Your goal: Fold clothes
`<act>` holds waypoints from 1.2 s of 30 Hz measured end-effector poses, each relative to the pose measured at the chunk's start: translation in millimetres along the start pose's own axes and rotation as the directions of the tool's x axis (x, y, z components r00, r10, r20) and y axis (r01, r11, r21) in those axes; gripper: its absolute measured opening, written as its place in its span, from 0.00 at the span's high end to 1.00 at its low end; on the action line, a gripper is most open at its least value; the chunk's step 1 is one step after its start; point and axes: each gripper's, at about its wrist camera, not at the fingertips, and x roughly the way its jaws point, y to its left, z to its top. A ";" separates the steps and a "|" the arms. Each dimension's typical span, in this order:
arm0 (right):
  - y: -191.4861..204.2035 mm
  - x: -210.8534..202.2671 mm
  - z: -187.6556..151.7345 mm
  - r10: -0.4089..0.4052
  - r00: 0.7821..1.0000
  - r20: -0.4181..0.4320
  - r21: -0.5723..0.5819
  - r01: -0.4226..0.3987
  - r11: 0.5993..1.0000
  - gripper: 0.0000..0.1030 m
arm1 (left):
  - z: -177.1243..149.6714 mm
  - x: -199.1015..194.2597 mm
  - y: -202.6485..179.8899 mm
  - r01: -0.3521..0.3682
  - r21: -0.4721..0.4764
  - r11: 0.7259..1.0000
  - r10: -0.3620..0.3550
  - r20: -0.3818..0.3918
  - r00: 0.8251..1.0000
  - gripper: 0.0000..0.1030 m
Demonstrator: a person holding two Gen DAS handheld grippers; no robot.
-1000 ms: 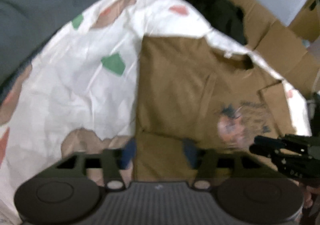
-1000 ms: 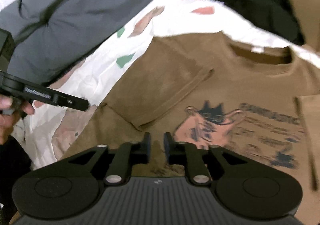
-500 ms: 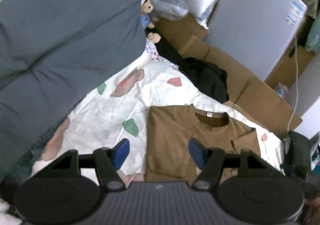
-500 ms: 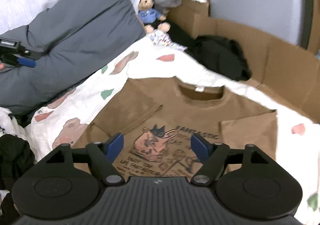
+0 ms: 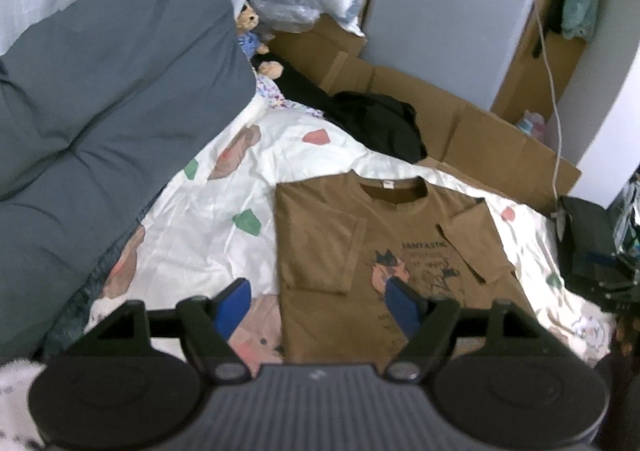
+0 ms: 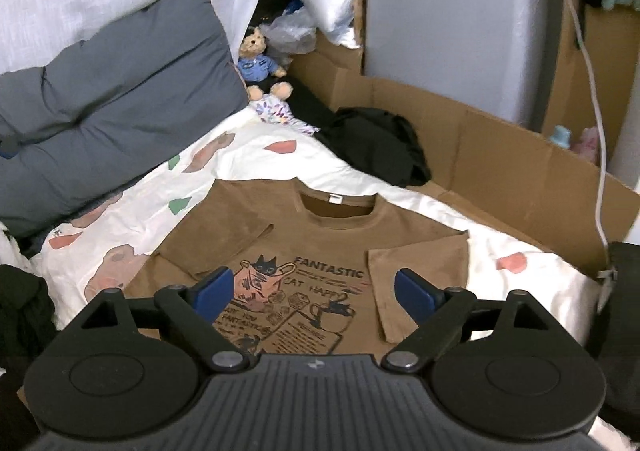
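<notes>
Both sleeves of the brown T-shirt (image 6: 320, 235) lay folded inward. The left gripper (image 5: 316, 301) and right gripper (image 6: 314, 289), jaws just widening, held nothing above it. A clean next fold probably called for pinching both hem corners evenly.

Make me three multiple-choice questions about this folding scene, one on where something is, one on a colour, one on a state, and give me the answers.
1. Where does the teddy bear sit?
A. on the shirt
B. beside the grey cushion, beyond the sheet
C. between the tongs

2. What colour is the T-shirt?
A. brown
B. white
C. green

3. How do its sleeves lie?
A. spread outward
B. both folded in over the front
C. rolled up

Answers:
1 B, it sits beside the cushion's corner.
2 A, the printed shirt is brown.
3 B, both sleeve ends lie on the chest.
</notes>
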 end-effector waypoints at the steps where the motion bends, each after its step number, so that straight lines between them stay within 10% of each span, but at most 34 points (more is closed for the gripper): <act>1: -2.7 -6.0 -1.8 -0.007 1.000 0.003 0.007 0.007 1.000 0.12 | -3.8 -1.0 -3.4 -0.001 0.002 1.000 0.001 -0.005 1.000 0.26; 23: -64.3 -81.9 -60.4 -0.138 0.990 -0.022 0.123 0.139 0.983 0.11 | -78.0 3.2 -71.2 0.056 0.054 0.997 -0.055 -0.028 0.998 0.23; 36: -91.5 -37.8 -133.2 -0.067 0.970 -0.234 0.220 0.120 0.968 0.11 | -140.0 64.0 -50.5 -0.022 -0.058 0.998 0.011 -0.186 0.982 0.23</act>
